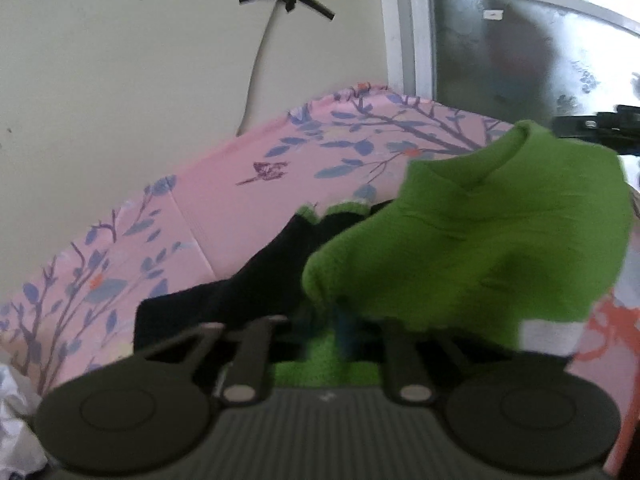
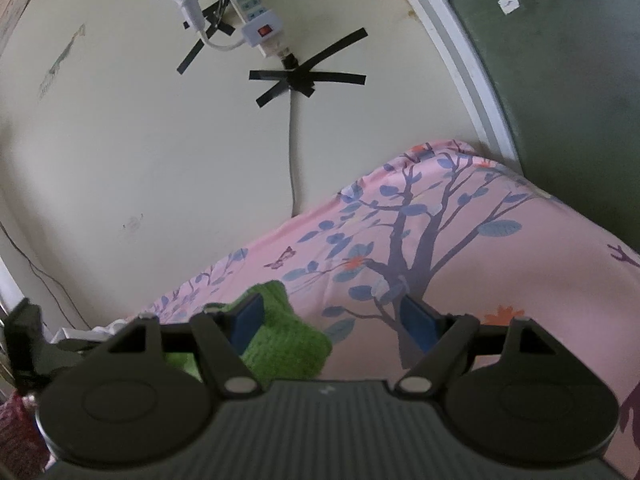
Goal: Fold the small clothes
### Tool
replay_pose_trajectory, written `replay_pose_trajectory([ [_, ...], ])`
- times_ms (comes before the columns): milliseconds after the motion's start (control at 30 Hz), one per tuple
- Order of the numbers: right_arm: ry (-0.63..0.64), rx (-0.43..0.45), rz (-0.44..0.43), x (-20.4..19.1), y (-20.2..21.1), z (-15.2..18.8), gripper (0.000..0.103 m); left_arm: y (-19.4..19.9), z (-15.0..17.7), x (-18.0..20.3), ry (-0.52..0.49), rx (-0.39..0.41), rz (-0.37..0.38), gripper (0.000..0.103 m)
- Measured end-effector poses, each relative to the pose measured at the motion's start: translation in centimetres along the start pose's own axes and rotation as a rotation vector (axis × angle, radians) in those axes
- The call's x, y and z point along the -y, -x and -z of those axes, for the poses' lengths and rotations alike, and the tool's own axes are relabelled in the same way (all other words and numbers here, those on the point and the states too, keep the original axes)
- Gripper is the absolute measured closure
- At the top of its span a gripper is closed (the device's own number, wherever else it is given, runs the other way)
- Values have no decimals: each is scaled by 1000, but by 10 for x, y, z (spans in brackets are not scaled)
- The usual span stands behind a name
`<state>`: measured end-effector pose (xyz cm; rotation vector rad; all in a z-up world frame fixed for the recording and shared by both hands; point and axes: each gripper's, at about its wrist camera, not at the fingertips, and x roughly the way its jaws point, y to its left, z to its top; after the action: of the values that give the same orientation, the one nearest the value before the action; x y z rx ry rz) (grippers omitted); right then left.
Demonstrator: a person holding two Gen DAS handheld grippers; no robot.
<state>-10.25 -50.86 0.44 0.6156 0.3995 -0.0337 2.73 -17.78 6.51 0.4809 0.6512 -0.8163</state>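
Left gripper point(image 1: 340, 320) pinching green garment point(image 1: 472, 240) lifted over pink bedsheet point(image 1: 224, 208); right gripper point(image 2: 332, 324) open, empty, beside it; dark garment point(image 1: 224, 288) unfolded; folding barely started

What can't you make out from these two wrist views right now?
- Left wrist view: the left gripper's jaws are buried under the green garment; the grasp is unconfirmed.
- Left wrist view: the black garment is partly covered by green fabric; its shape is unclear.
- Right wrist view: the green garment is cut off behind the open right gripper.
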Motion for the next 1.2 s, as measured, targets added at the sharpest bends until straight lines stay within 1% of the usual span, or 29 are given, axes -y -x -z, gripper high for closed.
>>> replay_pose_trajectory([
  [67, 2, -3, -5, -1, -3, -2, 27, 22, 6, 6, 3, 44, 36, 93],
  [133, 7, -1, -14, -2, -6, -5, 27, 51, 14, 7, 26, 107, 60, 93],
  [200, 15, 3, -29, -6, -6, -7, 27, 82, 23, 2, 63, 171, 59, 93],
  [233, 19, 3, -42, -8, -7, -8, 27, 99, 29, -5, 91, 205, 48, 93],
  [300, 29, -4, -76, -14, -7, -10, 27, 133, 44, -22, 164, 271, -1, 93],
  [367, 46, -22, -123, -22, -10, -9, 27, 165, 65, -39, 234, 314, -81, 93],
  [400, 57, -32, -146, -28, -12, -9, 27, 175, 76, -44, 261, 321, -126, 93],
  [467, 97, -58, -188, -42, -19, -6, 27, 187, 100, -55, 340, 306, -217, 93],
  [533, 139, -87, -226, -56, -27, -3, 27, 184, 121, -67, 442, 265, -263, 93],
  [567, 164, -105, -244, -64, -33, -1, 27, 178, 134, -73, 505, 232, -279, 93],
  [633, 213, -136, -266, -78, -43, 0, 27, 168, 152, -80, 584, 185, -273, 93],
  [667, 237, -148, -276, -85, -47, -1, 27, 164, 157, -81, 607, 176, -261, 92],
  [733, 262, -163, -297, -95, -53, -4, 27, 161, 163, -80, 636, 187, -249, 90],
  [767, 267, -168, -312, -100, -55, -6, 27, 160, 165, -81, 643, 201, -249, 87],
  [833, 277, -175, -344, -108, -58, -12, 25, 159, 166, -80, 662, 227, -248, 75],
  [867, 276, -181, -366, -111, -59, -15, 24, 157, 167, -82, 680, 236, -241, 59],
  [900, 268, -194, -391, -113, -61, -16, 21, 154, 168, -85, 701, 243, -227, 52],
  [933, 253, -215, -418, -116, -66, -17, 20, 151, 168, -87, 717, 247, -208, 51],
  [1033, 216, -326, -481, -123, -83, -9, 18, 140, 168, -88, 743, 242, -153, 49],
  [1067, 216, -382, -481, -126, -93, -2, 18, 135, 169, -88, 746, 240, -143, 49],
  [1100, 218, -441, -467, -129, -103, 5, 19, 130, 169, -88, 749, 237, -134, 52],
  [1133, 217, -501, -443, -132, -114, 15, 24, 126, 169, -87, 756, 230, -123, 54],
  [1167, 224, -551, -427, -134, -122, 25, 30, 122, 170, -88, 766, 225, -106, 64],
  [1200, 246, -583, -426, -137, -124, 33, 49, 119, 171, -88, 774, 220, -83, 75],
])
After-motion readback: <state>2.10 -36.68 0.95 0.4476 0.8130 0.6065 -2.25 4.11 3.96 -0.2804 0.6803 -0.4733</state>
